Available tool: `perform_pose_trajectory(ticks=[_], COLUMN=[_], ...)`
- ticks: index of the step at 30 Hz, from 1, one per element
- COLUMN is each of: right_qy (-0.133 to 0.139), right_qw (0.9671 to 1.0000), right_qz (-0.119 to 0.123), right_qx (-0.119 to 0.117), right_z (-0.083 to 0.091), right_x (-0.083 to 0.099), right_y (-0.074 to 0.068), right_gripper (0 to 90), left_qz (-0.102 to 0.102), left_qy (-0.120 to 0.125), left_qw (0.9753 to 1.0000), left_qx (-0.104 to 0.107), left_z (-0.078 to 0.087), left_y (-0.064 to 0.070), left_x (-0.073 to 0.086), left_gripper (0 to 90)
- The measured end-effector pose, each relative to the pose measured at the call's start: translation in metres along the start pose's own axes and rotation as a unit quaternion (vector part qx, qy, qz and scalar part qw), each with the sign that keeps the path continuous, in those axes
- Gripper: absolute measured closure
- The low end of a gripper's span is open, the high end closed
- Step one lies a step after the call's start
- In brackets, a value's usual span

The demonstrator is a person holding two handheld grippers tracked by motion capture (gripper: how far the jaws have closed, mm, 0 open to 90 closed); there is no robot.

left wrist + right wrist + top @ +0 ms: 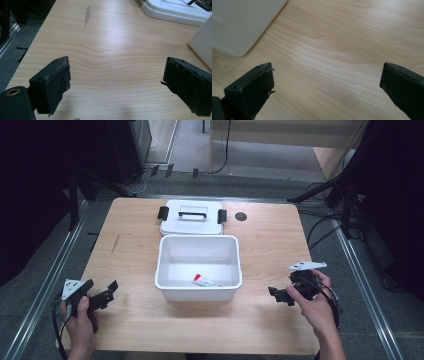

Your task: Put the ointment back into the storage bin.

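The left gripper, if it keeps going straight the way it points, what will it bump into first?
Probably the white lid lying far across the table. The open left gripper has only bare wood ahead before that. The white box sits just right of its line, though depth is hard to judge.

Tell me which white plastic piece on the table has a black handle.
The flat white plastic lid at the far edge; the open white rectangular plastic bin nearer you has none.
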State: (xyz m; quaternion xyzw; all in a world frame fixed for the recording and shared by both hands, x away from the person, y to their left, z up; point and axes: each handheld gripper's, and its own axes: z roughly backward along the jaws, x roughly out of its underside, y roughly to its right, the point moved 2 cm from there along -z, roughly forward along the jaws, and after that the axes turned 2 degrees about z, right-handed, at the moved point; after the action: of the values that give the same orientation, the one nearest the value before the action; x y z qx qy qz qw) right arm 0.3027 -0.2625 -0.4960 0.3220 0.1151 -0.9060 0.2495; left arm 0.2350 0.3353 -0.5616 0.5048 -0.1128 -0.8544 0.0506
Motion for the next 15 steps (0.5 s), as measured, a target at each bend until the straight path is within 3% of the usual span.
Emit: perform_pose_trajectory(ticks=[7,15], right_qy=[0.034,0.072], right_qw=[0.9986,0.9940], right_qz=[-0.038,-0.072], right_qx=[0.014,0.040], right_z=[-0.002,0.002], right_x=[0.033,0.073], right_y=[0.019,0.037], right_gripper=[0.0,0.0], left_qz=[0.001,0.000], left_qy=[0.001,0.002], left_qw=[1.0000,1.0000], left_qx=[0.000,0.001], left_z=[0.000,0.000], left_y=[0.000,0.000], left_x=[0.000,0.000], left_gripper=[7.9,7.9])
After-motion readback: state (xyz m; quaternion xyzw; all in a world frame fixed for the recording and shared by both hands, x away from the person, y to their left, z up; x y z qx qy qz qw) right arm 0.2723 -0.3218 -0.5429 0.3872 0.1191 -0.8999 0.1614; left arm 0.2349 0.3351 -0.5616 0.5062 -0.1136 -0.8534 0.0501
